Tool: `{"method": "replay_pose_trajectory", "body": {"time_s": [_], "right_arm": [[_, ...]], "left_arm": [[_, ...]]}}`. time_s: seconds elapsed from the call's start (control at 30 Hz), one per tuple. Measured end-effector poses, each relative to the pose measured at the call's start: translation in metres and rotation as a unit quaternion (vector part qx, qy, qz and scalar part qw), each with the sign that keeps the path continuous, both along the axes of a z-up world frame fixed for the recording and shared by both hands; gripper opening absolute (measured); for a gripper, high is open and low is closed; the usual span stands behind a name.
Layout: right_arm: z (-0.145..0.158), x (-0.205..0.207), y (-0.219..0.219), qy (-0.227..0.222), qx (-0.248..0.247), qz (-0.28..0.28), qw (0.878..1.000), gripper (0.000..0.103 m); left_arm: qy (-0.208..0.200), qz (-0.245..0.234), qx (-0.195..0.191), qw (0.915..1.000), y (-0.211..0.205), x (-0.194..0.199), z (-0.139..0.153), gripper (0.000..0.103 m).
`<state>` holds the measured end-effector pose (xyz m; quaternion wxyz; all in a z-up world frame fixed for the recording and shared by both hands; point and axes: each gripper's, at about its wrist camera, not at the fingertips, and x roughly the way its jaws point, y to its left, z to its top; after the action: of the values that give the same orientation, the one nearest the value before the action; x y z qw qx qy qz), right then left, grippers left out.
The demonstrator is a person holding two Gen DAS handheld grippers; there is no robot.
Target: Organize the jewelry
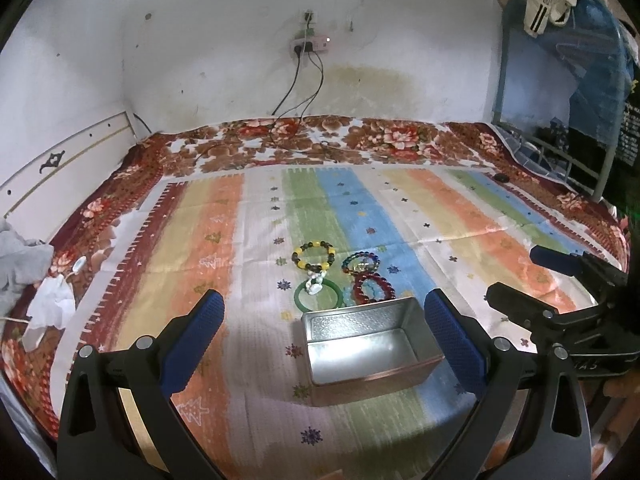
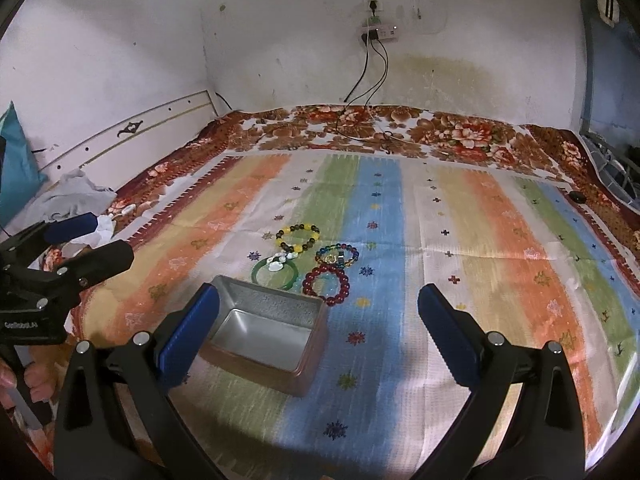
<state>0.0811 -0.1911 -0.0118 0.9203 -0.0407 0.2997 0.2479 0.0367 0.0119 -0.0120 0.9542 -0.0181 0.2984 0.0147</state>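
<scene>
The tin box (image 1: 370,344) is dull brushed metal with an embossed inner wall. The bracelets' (image 1: 372,288) beads look glossy, glassy. The striped cloth (image 1: 460,216) is matt, creased fabric.

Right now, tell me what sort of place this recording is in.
Probably a bedroom in a home. The work surface is a bed covered with a rainbow-striped cloth over a red floral blanket, a white headboard runs along one side, and a wall power strip with hanging cables sits on the stained white wall.

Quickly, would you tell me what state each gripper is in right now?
Left gripper: open, holding nothing, above the metal tin.
Right gripper: open, holding nothing; the bracelets lie on the cloth.
</scene>
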Motion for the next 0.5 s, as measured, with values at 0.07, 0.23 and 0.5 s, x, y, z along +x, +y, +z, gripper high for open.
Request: {"method": "replay_pose_trajectory", "body": {"time_s": [0.07, 0.23, 0.5], "right_arm": [[0.001, 0.007, 0.004, 0.001, -0.003, 0.001, 1.000, 0.098], [-0.003, 0.028, 0.003, 0.031, 0.005, 0.000, 0.999, 0.098], [-0.012, 0.063, 0.006, 0.059, -0.007, -0.020, 0.998, 0.098]], "left_arm": [[0.013, 0.000, -0.001, 0.9999, 0.001, 0.009, -0.001, 0.098], [0.031, 0.001, -0.023, 0.9993, 0.010, 0.029, -0.002, 0.098], [0.069, 0.014, -0.056, 0.9959, 0.026, 0.068, -0.011, 0.098]]}}
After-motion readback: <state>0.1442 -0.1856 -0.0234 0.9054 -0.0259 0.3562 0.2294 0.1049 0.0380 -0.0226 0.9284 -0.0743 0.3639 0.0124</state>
